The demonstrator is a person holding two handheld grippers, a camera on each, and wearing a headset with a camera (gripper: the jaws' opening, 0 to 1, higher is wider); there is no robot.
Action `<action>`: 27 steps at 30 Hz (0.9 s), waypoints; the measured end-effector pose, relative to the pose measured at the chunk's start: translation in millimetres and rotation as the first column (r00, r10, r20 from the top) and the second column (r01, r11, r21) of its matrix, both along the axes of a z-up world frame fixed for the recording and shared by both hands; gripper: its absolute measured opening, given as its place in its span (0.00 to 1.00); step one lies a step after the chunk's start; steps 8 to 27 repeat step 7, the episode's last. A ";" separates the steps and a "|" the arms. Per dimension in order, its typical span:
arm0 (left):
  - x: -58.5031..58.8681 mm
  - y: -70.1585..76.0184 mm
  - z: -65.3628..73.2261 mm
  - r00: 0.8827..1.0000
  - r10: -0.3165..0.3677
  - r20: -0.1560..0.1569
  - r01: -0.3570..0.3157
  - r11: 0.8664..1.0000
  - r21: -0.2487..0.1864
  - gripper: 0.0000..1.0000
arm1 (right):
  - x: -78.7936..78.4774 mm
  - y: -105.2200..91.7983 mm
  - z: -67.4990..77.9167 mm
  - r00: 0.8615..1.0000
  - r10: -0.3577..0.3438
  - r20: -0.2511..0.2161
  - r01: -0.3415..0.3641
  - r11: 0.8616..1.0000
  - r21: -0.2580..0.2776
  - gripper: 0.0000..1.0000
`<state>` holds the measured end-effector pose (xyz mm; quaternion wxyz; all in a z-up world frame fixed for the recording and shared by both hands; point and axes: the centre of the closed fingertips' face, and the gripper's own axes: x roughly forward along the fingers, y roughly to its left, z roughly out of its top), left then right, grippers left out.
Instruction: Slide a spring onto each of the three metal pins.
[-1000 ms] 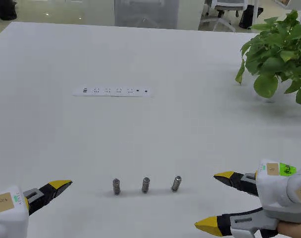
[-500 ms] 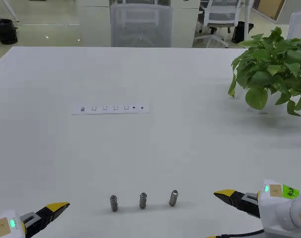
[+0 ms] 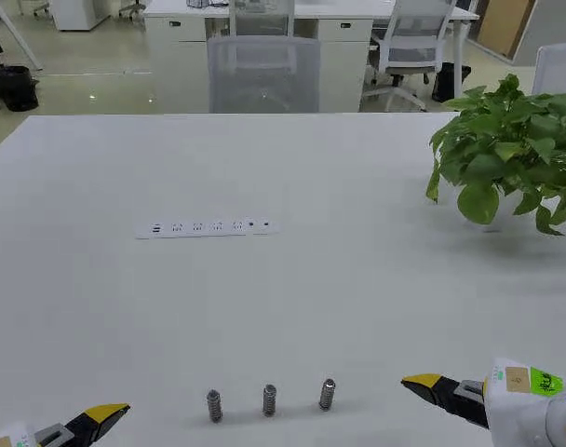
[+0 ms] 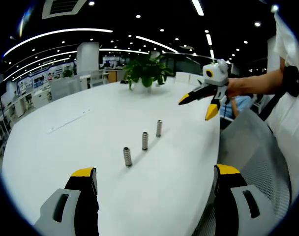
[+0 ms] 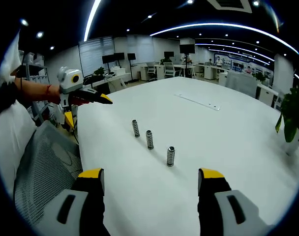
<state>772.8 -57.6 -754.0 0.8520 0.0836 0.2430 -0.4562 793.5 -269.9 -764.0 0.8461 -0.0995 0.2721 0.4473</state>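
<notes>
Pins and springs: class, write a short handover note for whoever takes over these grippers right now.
Left gripper: open, empty, to the left of the row.
Right gripper: open, empty, to the right of it.
The three pins stand upright in a row on the table, near the person's edge.
Done: each pin appears to carry a spring.
Left: probably nothing; just check that every spring is seated.

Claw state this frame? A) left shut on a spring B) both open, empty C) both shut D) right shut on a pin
B: the left claw and the right claw each show jaws wide apart with nothing between them, well short of the pins.
</notes>
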 end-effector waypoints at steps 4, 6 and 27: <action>0.6 0.9 1.6 1.000 0.004 0.003 -0.004 1.000 -0.003 1.00 | -2.0 -0.5 0.5 1.000 -0.001 0.001 0.001 1.000 0.001 0.79; 0.6 1.3 2.3 1.000 0.006 0.003 -0.006 1.000 -0.007 1.00 | -3.5 -0.2 1.0 1.000 -0.001 0.000 0.001 1.000 -0.001 0.79; 0.5 1.4 2.4 1.000 0.006 0.003 -0.006 1.000 -0.007 1.00 | -3.8 -0.3 1.1 1.000 -0.001 0.000 0.001 1.000 -0.001 0.79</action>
